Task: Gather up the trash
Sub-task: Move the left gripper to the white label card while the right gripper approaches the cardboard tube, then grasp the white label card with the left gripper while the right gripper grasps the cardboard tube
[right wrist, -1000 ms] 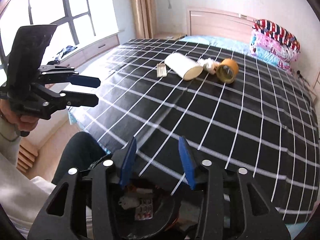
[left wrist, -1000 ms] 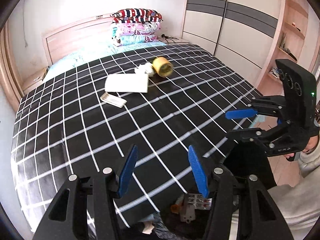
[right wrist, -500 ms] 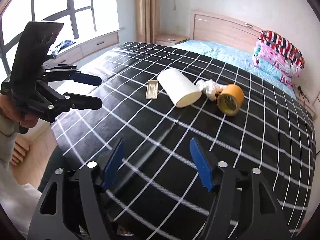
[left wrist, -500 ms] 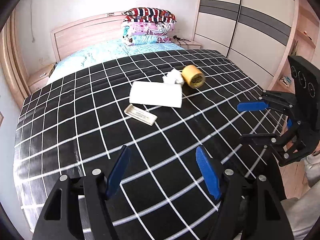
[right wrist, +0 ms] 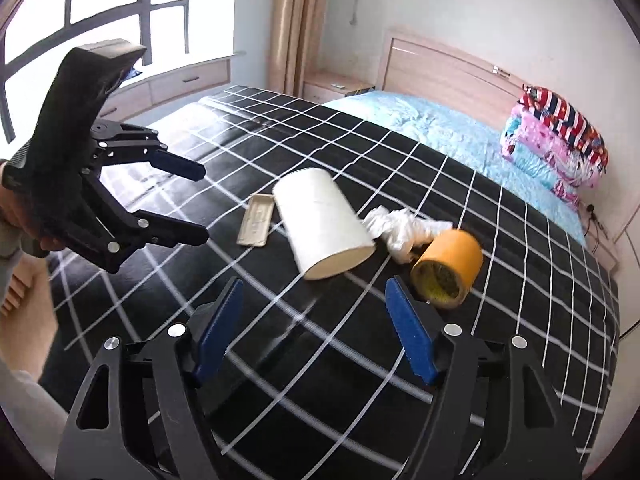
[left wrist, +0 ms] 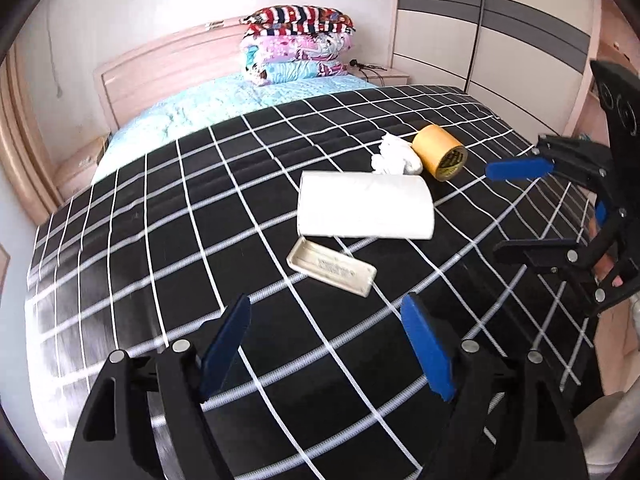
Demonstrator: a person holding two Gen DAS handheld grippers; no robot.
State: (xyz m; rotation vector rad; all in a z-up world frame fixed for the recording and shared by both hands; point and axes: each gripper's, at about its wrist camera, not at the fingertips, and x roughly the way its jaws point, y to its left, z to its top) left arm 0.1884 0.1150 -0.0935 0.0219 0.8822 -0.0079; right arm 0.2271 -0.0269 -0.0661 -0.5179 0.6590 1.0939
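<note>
Several bits of trash lie together on the black checked bedspread (left wrist: 160, 240): a white paper cup (left wrist: 364, 204) (right wrist: 324, 224) on its side, a flat beige case (left wrist: 332, 266) (right wrist: 256, 220), a crumpled white tissue (left wrist: 394, 156) (right wrist: 400, 228) and a yellow tape roll (left wrist: 440, 152) (right wrist: 448, 264). My left gripper (left wrist: 326, 320) (right wrist: 204, 204) hovers just short of the beige case. Its jaws are opening, with nothing between them. My right gripper (right wrist: 314, 292) (left wrist: 494, 208) hangs close in front of the cup and tape roll, jaws also opening and holding nothing.
A stack of folded colourful quilts (left wrist: 298, 46) sits at the headboard on a light blue sheet (left wrist: 208, 108). A wardrobe (left wrist: 500, 32) stands to the right of the bed, a window (right wrist: 100, 20) with low drawers to the left. A person's hands hold both grippers.
Both grippers moved forward over the bed toward the trash and their jaws widened. The dark bin with scraps seen below the fingers a second ago has left view.
</note>
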